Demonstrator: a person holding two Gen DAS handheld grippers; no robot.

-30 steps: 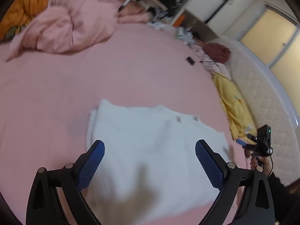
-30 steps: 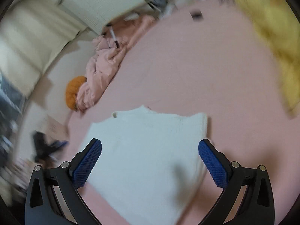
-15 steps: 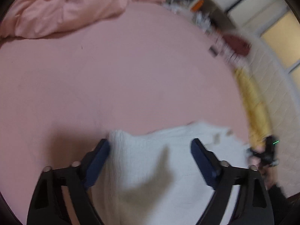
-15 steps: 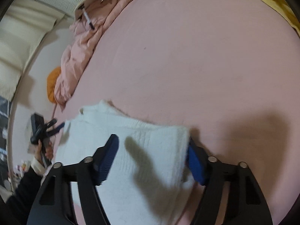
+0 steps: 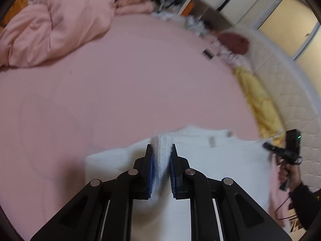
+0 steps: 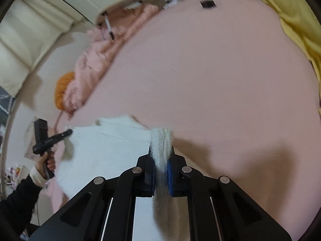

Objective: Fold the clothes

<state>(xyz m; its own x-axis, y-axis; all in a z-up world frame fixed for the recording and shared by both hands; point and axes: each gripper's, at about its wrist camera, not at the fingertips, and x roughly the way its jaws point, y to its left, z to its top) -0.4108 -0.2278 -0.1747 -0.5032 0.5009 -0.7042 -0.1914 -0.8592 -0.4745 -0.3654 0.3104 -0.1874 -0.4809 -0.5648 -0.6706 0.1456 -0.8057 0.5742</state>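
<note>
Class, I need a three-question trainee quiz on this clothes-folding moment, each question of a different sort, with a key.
1. True or false: the left hand-held gripper pinches the white knit garment.
2. What does the right hand-held gripper grip? A) yellow cloth B) white knit garment C) pink duvet
3. Fill in: the garment lies on a ____ bedsheet.

Key: 1 true; 2 B; 3 pink.

Left tongs [image 5: 162, 150] close on a bunched edge of a white knitted garment [image 5: 220, 160] on a pink bed [image 5: 130, 84]; pink duvet [image 5: 56, 24] at ten o'clock.
</note>
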